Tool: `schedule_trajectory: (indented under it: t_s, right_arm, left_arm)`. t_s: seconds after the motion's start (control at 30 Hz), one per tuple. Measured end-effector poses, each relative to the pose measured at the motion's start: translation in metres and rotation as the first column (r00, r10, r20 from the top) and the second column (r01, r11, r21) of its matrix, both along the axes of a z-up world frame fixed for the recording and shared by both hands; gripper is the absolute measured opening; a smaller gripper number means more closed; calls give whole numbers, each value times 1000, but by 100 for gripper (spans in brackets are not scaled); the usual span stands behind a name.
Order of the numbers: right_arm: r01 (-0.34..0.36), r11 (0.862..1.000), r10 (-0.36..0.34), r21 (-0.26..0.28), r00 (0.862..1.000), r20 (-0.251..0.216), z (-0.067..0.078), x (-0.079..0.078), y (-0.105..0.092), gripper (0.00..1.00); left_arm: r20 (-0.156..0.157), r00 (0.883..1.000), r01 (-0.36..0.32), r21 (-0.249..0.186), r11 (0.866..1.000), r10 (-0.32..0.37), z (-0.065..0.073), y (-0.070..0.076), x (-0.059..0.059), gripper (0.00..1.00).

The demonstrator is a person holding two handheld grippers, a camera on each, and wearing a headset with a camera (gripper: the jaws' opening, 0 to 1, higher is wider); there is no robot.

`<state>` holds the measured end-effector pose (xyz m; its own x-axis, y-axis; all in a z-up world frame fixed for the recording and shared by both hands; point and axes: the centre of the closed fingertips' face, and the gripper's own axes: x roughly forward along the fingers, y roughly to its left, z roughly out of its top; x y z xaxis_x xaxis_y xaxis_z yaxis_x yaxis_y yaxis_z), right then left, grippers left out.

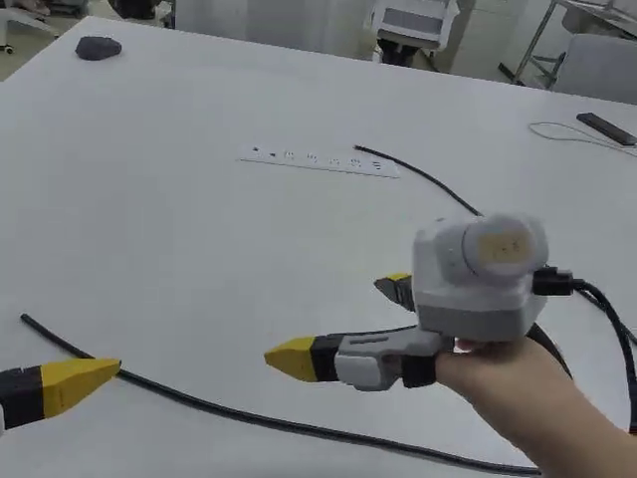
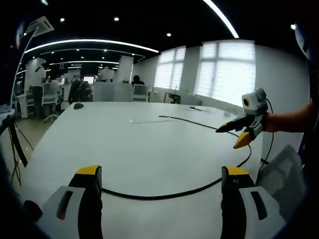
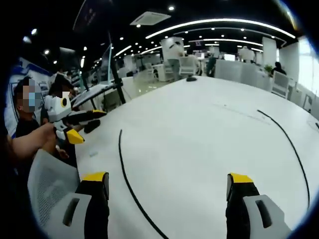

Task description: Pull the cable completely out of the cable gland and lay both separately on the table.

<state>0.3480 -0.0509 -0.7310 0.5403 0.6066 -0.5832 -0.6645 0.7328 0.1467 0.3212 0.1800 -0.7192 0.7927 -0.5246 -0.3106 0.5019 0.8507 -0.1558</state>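
A long black cable (image 1: 199, 403) lies loose on the white table (image 1: 199, 239), running from the near left to the near right. In the left gripper view the cable (image 2: 159, 195) curves just beyond the open left gripper (image 2: 162, 174), whose jaws hold nothing. At the bottom left of the head view, one yellow tip of the left gripper (image 1: 65, 383) hovers beside the cable's end. My right gripper (image 1: 343, 324), held in a hand, stands open above the cable. The right gripper (image 3: 167, 179) is empty in its own view, with the cable (image 3: 124, 174) ahead on the left.
A white power strip (image 1: 318, 159) lies mid-table with a second black cable (image 1: 423, 177) running right from it. A dark mouse (image 1: 98, 47) sits at the far left. A black bar (image 1: 605, 127) and a thin white wire (image 1: 562, 134) lie far right.
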Motion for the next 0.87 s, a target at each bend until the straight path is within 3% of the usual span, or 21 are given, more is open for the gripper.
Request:
schedule_trajectory:
  t_s: [0.13, 0.17, 0.23, 0.27, 0.37, 0.5, 0.6, 0.77, 0.87]
  right_arm:
    - [92, 995, -92, -50, 996, 6, 4, -14, -52, 99]
    - [117, 993, -117, -31, 993, -14, 6, -21, -59, 99]
    - [160, 985, -160, 62, 987, -6, 18, -27, -62, 99]
    - [188, 979, -188, 76, 982, -1, 21, -29, -67, 99]
    - [212, 977, -211, -2, 977, 26, 12, -39, -87, 99]
    - [220, 975, -220, -9, 975, 1, 4, -48, -94, 99]
    - [223, 974, -223, -37, 975, 8, 2, -50, -100, 99]
    - [228, 973, -228, -30, 974, 1, 2, -51, -102, 99]
    - [224, 974, -224, -31, 975, 5, 3, -51, -103, 99]
  left_arm:
    - [-20, 1000, 18, 39, 999, -17, 4, -14, 5, 99]
    - [-34, 999, 18, 44, 999, -17, 4, -19, 5, 99]
    - [-119, 993, 20, 18, 1000, -18, -1, -28, -1, 99]
    - [-124, 991, 41, 2, 999, -40, 1, -35, -3, 99]
    - [-83, 995, 65, 51, 997, -61, 3, -47, -3, 99]
    - [-105, 992, 78, 47, 996, -72, 0, -54, -6, 99]
    - [-95, 993, 78, 51, 996, -73, 3, -57, -7, 99]
    - [-88, 993, 85, 52, 995, -80, 7, -57, -9, 99]
    - [-88, 993, 85, 75, 994, -79, 7, -56, -10, 99]
